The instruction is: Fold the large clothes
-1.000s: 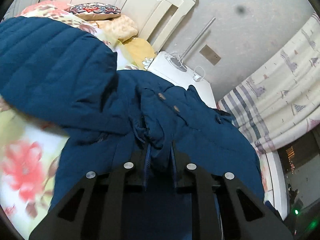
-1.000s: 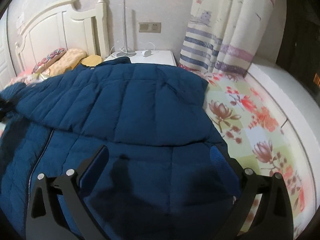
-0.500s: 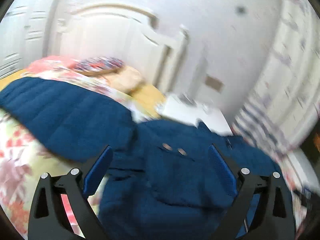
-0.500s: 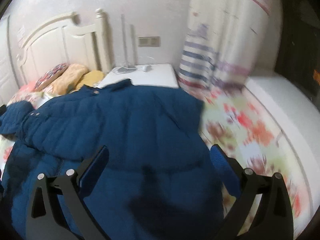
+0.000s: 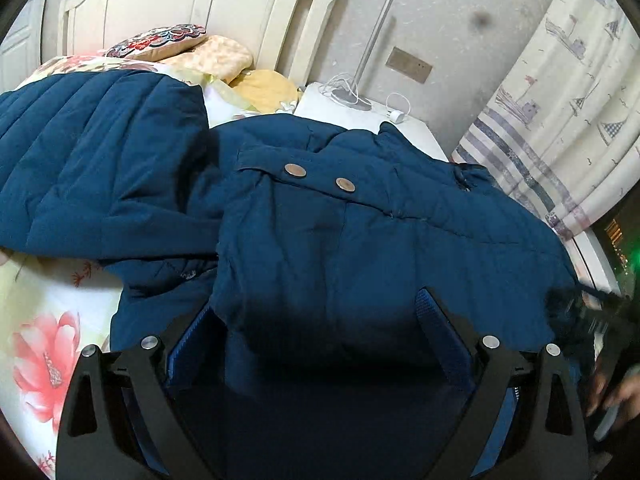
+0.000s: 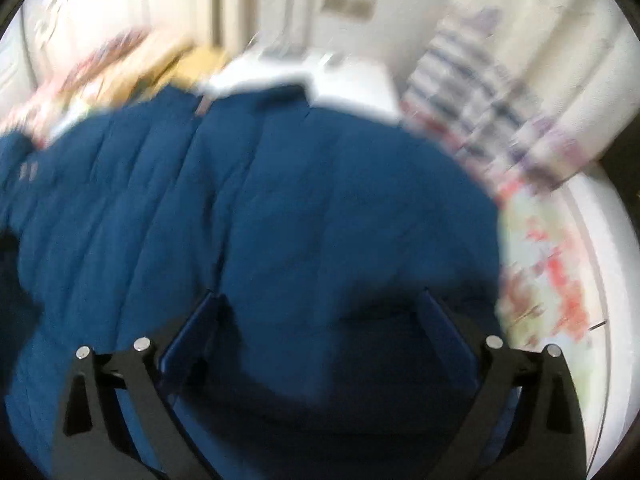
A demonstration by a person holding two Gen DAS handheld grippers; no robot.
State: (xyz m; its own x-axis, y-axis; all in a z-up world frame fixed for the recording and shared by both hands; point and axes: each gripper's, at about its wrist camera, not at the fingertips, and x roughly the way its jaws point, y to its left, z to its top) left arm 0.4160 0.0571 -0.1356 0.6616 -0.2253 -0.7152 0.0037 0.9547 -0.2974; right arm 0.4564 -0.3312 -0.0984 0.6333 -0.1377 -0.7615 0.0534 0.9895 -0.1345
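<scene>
Across the floral-print bed [image 5: 44, 344] lies the big navy quilted puffer jacket [image 5: 360, 240], and it fills most of both views, collar end pointing toward the white nightstand [image 5: 320, 100] and the cream headboard [image 5: 224, 8]. Biggest change: a second ago the left tongs [image 5: 320, 340] were pinched on a bunched fold of the jacket front, and now they're spread wide with nothing between them, hovering over the fabric. So that fold got dropped where it was meant to go, I'd guess. The flap with the two round metal snaps [image 5: 320, 178] now lies flat on top instead of crumpled, and the wide quilted sleeve [image 5: 88, 152] is still flung out to the left over the sheet. The right tongs [image 6: 320, 328] were spread the whole time and still are, just closer over the jacket's back panel, and that view is motion-blurred so they're clearly on the move. Small detail: a hand shows at the lower right edge of the left view, blurry. Looks to me like one fold is done and both tongs are free for the next grab, probably that sleeve.
</scene>
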